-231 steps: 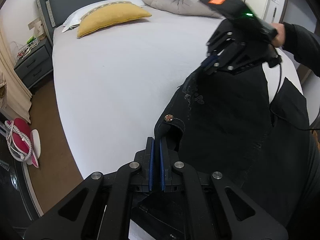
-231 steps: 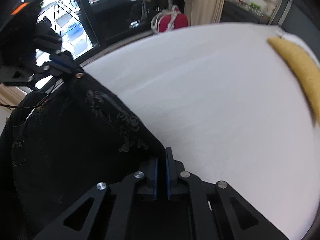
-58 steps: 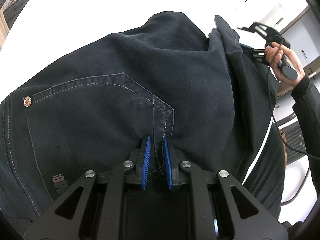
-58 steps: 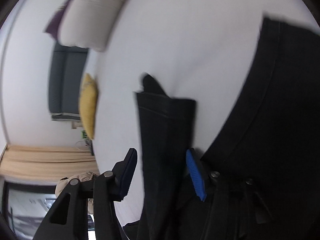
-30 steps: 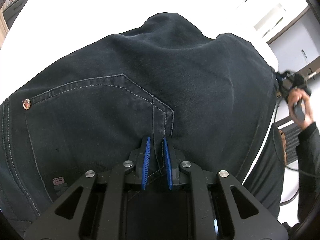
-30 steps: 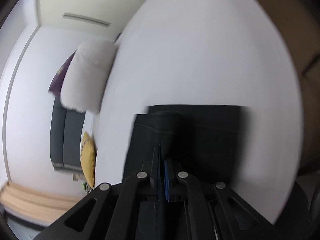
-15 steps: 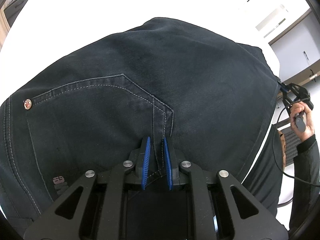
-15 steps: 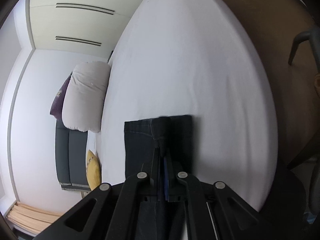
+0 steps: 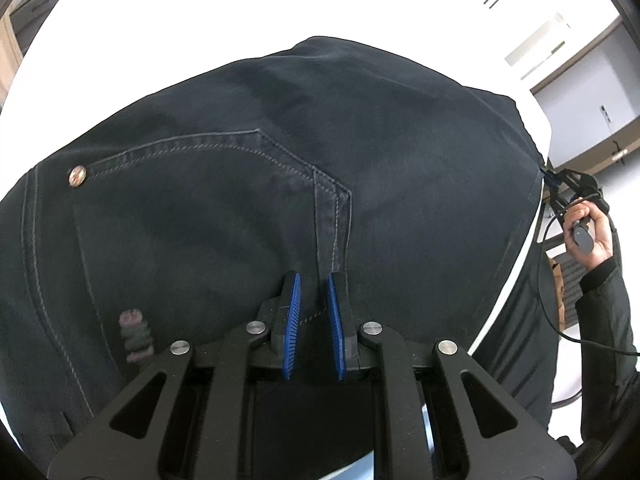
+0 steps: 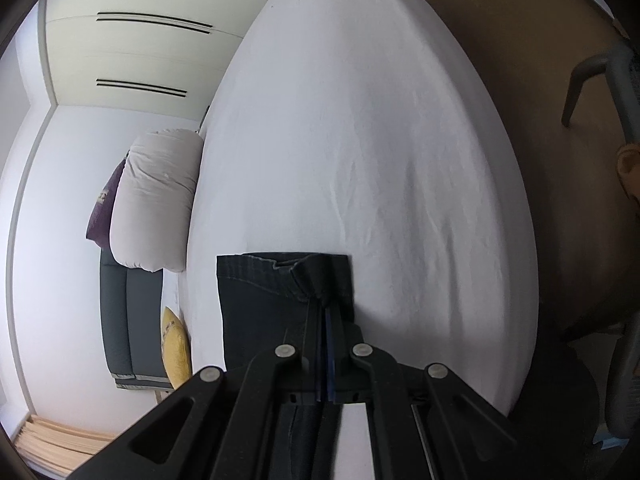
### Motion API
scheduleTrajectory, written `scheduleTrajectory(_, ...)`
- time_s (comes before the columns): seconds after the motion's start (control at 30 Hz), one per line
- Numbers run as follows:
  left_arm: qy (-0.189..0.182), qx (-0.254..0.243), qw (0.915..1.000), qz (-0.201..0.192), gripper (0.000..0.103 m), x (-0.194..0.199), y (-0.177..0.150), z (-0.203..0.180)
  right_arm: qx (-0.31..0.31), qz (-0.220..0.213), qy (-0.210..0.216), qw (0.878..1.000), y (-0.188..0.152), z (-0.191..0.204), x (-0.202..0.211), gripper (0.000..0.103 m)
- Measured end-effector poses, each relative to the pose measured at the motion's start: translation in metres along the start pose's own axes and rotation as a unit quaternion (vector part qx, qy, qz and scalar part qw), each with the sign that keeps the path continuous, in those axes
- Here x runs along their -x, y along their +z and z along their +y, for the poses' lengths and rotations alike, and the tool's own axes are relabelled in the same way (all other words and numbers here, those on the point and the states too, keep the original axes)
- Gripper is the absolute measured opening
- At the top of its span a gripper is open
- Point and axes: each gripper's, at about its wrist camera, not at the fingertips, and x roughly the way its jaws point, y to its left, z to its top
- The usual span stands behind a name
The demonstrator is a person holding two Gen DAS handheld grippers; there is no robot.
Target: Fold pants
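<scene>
Left wrist view: we find the left gripper pinching the dark jeans; the right gripper clamps their hem on the bed.

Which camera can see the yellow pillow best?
The right wrist view: the yellow pillow shows at the lower left, by the dark headboard. The left wrist view shows none of it, mostly the dark pants.

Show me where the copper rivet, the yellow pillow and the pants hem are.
copper rivet (image 9: 77, 175): left wrist view, its face.
yellow pillow (image 10: 175, 347): right wrist view, its middle.
pants hem (image 10: 256, 263): right wrist view, stitched edge.
</scene>
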Motion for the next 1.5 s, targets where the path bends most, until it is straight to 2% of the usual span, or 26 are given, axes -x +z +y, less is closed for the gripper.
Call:
scheduleTrajectory(0.13,-0.006,0.013,0.9999,-0.008,0.014,0.006,-0.011,0.007,-0.002,0.007,0.0,1.0,0.006,-0.001,0.0,0.002)
scheduleTrajectory(0.17,-0.007,0.016,0.9998,-0.011,0.014,0.008,-0.014,0.008,0.007,0.006,-0.006,1.0,0.006,0.0,0.004,0.007)
scheduleTrajectory(0.2,-0.009,0.019,0.9997,-0.014,0.014,0.009,-0.016,0.01,0.021,0.0,-0.017,1.0,0.005,0.002,0.011,0.019)
scheduleTrajectory(0.23,-0.013,0.022,0.9995,-0.017,0.014,0.01,-0.019,0.012,0.048,-0.015,-0.044,0.998,0.002,0.01,0.023,0.026)
scheduleTrajectory(0.27,-0.017,0.026,0.9993,-0.02,0.014,0.01,-0.02,0.014,0.07,-0.021,-0.054,0.996,-0.002,0.016,0.032,0.042)
scheduleTrajectory(0.3,-0.024,0.034,0.9989,-0.024,0.014,0.01,-0.022,0.017,0.091,-0.021,-0.052,0.994,-0.008,0.023,0.04,0.049)
scheduleTrajectory(0.33,-0.027,0.038,0.9986,-0.025,0.014,0.01,-0.023,0.019,0.119,-0.007,-0.04,0.992,-0.02,0.034,0.049,0.05)
scheduleTrajectory(0.37,-0.029,0.041,0.9984,-0.026,0.014,0.01,-0.024,0.02,0.142,0.019,-0.029,0.989,-0.032,0.042,0.052,0.05)
scheduleTrajectory(0.43,-0.029,0.043,0.9983,-0.027,0.014,0.009,-0.024,0.02,0.178,0.123,0.015,0.976,-0.075,0.058,0.049,0.05)
scheduleTrajectory(0.47,-0.027,0.041,0.9984,-0.027,0.014,0.009,-0.024,0.019,0.183,0.159,0.033,0.97,-0.095,0.062,0.048,0.05)
scheduleTrajectory(0.57,-0.024,0.039,0.9986,-0.028,0.014,0.009,-0.024,0.019,0.196,0.27,0.069,0.94,-0.168,0.069,0.039,0.05)
scheduleTrajectory(0.63,-0.023,0.039,0.9986,-0.029,0.014,0.01,-0.025,0.019,0.181,0.324,0.079,0.925,-0.206,0.064,0.025,0.049)
scheduleTrajectory(0.67,-0.022,0.038,0.9986,-0.029,0.014,0.01,-0.026,0.019,0.173,0.337,0.079,0.922,-0.216,0.061,0.019,0.049)
scheduleTrajectory(0.73,-0.021,0.038,0.9987,-0.028,0.014,0.01,-0.025,0.018,0.151,0.351,0.055,0.923,-0.23,0.049,0.006,0.049)
scheduleTrajectory(0.83,-0.021,0.039,0.9986,-0.028,0.014,0.01,-0.024,0.016,0.132,0.359,0.046,0.923,-0.234,0.042,-0.003,0.049)
scheduleTrajectory(0.97,-0.023,0.041,0.9984,-0.031,0.014,0.009,-0.025,0.017,0.134,0.365,0.045,0.92,-0.237,0.043,-0.013,0.049)
scheduleTrajectory(1.13,-0.021,0.04,0.9986,-0.029,0.014,0.01,-0.025,0.017,0.109,0.381,0.046,0.917,-0.246,0.031,-0.02,0.044)
scheduleTrajectory(1.17,-0.021,0.04,0.9986,-0.029,0.014,0.009,-0.025,0.016,0.11,0.384,0.047,0.916,-0.249,0.032,-0.022,0.042)
scheduleTrajectory(1.23,-0.019,0.04,0.9986,-0.029,0.014,0.009,-0.025,0.016,0.114,0.384,0.049,0.915,-0.252,0.034,-0.024,0.024)
scheduleTrajectory(1.27,-0.019,0.039,0.9986,-0.029,0.014,0.008,-0.024,0.015,0.119,0.384,0.046,0.915,-0.252,0.034,-0.026,0.006)
scheduleTrajectory(1.37,-0.019,0.036,0.9988,-0.027,0.014,0.009,-0.024,0.015,0.123,0.369,0.028,0.921,-0.247,0.029,-0.023,0.004)
scheduleTrajectory(1.5,-0.024,0.039,0.9986,-0.026,0.014,0.009,-0.023,0.016,0.113,0.359,0.026,0.926,-0.246,0.017,-0.011,0.003)
